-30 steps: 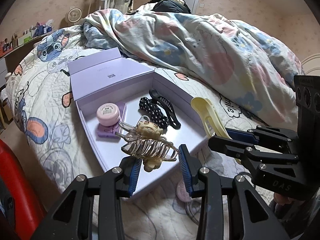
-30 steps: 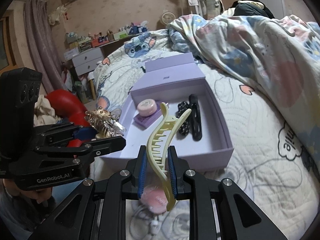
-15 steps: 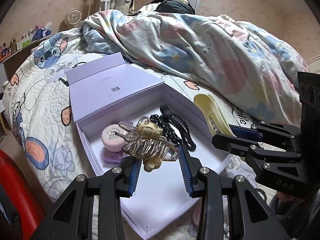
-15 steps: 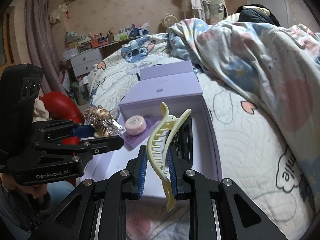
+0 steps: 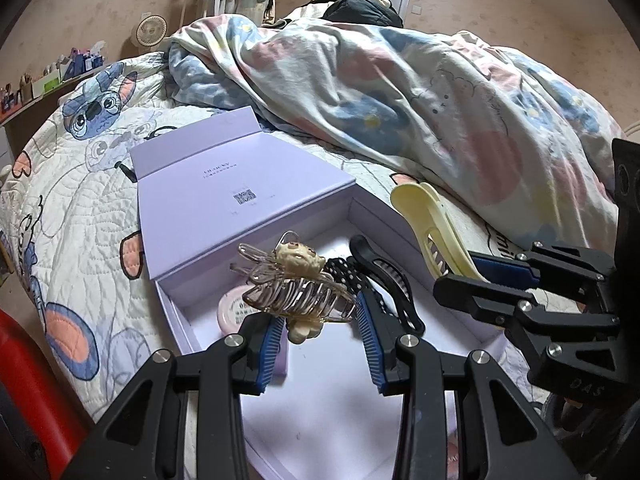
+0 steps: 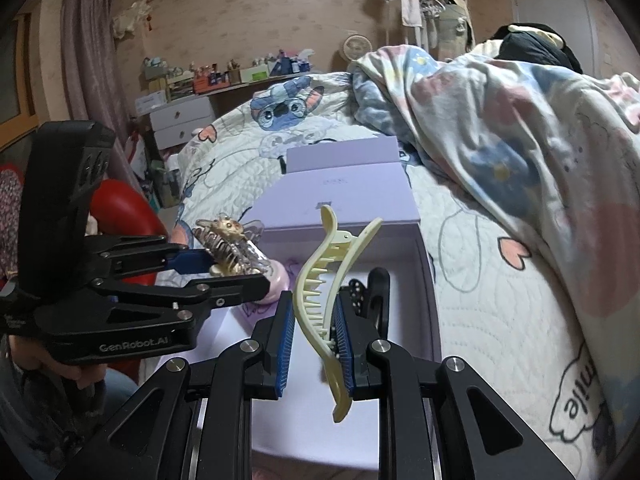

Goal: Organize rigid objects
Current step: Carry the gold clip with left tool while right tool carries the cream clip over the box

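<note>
An open lilac box lies on the bed with its lid folded back. Inside it rest a round pink tin, a black polka-dot clip and a black hair clip. My left gripper is shut on a clear claw clip with a cream bear charm, held above the box's near part. My right gripper is shut on a long pale-yellow hair clip, also over the box.
The box sits on a quilted cartoon-print bedspread. A bunched floral duvet fills the far and right side. A red object stands beside the bed at left, and shelves and white drawers line the wall.
Both grippers have moved forward from the box's near edge to above its inside, each still gripping its clip. The box now looks larger and closer.
</note>
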A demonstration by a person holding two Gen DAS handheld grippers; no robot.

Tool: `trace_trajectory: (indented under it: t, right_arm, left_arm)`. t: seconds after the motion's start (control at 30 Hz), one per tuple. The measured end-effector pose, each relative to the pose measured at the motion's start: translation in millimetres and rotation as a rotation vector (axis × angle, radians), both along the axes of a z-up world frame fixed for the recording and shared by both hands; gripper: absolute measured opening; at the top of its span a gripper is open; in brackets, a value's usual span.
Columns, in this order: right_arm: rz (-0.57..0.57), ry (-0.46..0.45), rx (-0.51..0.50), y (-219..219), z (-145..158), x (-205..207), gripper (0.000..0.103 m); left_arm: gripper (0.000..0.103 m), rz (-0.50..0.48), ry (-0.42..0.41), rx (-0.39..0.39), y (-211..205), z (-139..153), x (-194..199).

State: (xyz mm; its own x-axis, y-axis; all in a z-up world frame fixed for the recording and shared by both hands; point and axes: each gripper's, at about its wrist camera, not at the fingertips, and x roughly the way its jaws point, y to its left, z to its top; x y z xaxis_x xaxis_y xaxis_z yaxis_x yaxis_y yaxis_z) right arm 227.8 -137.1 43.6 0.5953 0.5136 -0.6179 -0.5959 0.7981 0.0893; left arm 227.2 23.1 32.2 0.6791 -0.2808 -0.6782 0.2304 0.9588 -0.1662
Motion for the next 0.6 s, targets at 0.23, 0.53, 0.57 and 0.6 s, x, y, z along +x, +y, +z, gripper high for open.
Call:
trace_trajectory:
  t: [0.23,0.53,0.57,0.6]
  right_arm:
    - [0.0,0.004,-0.01,4.8,-3.0,13.3,0.02]
    - [-0.022,0.025,-0.029,5.3,-10.5,32.1,0.02]
    - [-0.025,0.032,-0.03,5.5,-12.1,34.6,0.02]
    - [-0.027,0.04,-0.03,5.7,-13.9,37.1,0.02]
  left_arm:
    - [0.036,0.026,0.013,0.006,8.5,-4.8,21.6]
    - [0.036,0.031,0.041,0.032,13.3,-16.4,41.9]
    - [0.036,0.03,0.044,0.032,13.3,-17.4,43.0]
    - [0.036,0.029,0.048,0.033,13.2,-18.8,44.1]
